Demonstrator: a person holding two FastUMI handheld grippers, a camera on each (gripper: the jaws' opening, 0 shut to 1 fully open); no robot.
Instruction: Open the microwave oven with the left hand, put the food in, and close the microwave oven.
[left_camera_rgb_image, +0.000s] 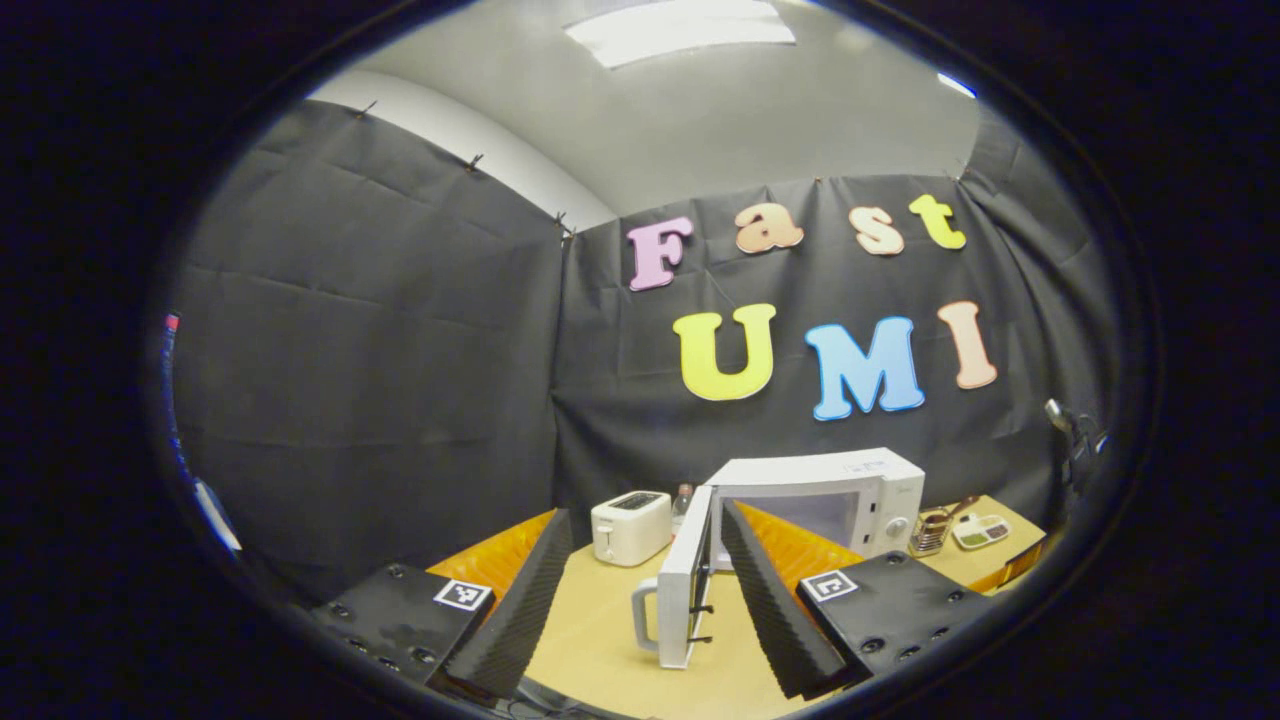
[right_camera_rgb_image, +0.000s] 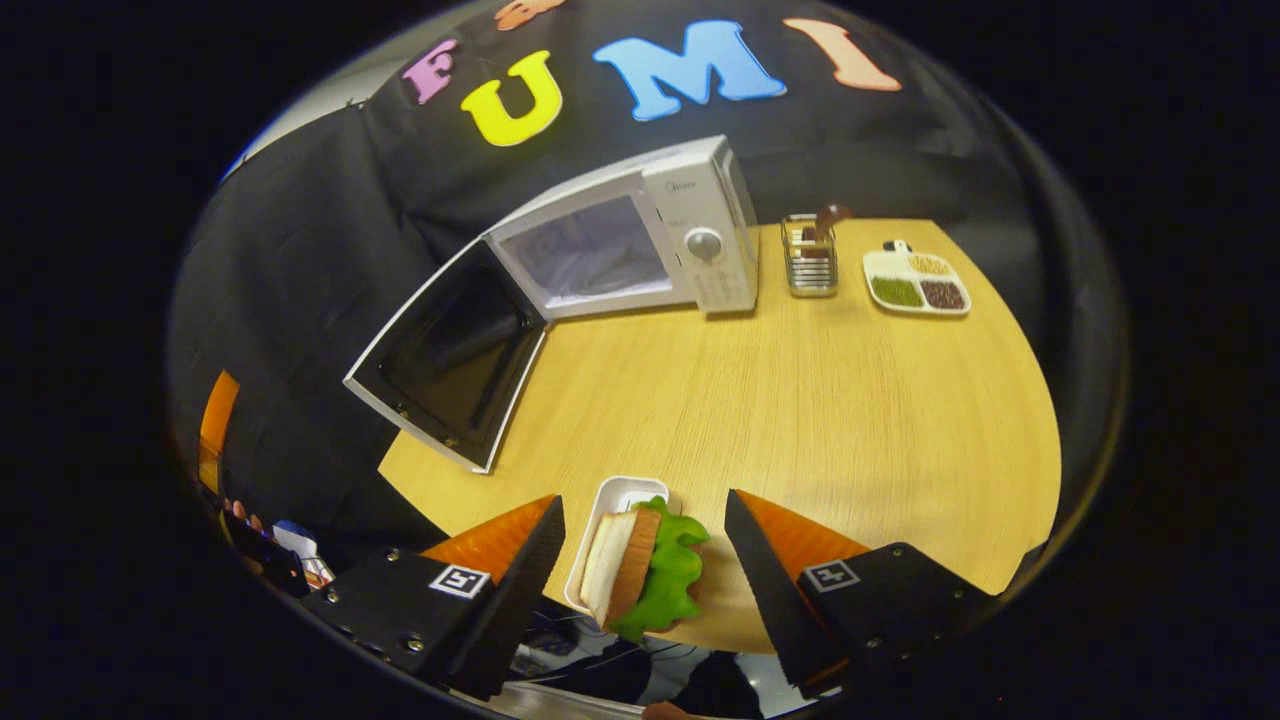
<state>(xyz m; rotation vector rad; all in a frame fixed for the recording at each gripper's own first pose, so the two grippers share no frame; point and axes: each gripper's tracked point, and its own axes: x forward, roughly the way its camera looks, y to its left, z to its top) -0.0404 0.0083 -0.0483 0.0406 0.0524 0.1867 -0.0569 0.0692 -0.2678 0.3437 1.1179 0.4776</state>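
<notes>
A white microwave oven (left_camera_rgb_image: 840, 500) (right_camera_rgb_image: 650, 245) stands at the back of the wooden table, its door (left_camera_rgb_image: 685, 590) (right_camera_rgb_image: 450, 355) swung wide open to the left. In the left gripper view my left gripper (left_camera_rgb_image: 640, 600) is open, and the door's edge with its handle (left_camera_rgb_image: 645, 620) stands between and beyond its fingers, untouched. In the right gripper view a white tray (right_camera_rgb_image: 612, 500) with a sandwich and green lettuce (right_camera_rgb_image: 650, 570) lies at the table's near edge. My right gripper (right_camera_rgb_image: 640, 570) is open around it, fingers on either side, apart from it.
A white toaster (left_camera_rgb_image: 630, 525) and a small bottle (left_camera_rgb_image: 682, 500) stand left of the oven. To its right are a wire utensil holder (right_camera_rgb_image: 810, 255) and a divided dish of seasonings (right_camera_rgb_image: 915, 282). Bare wooden tabletop (right_camera_rgb_image: 800, 400) spreads in front of the oven.
</notes>
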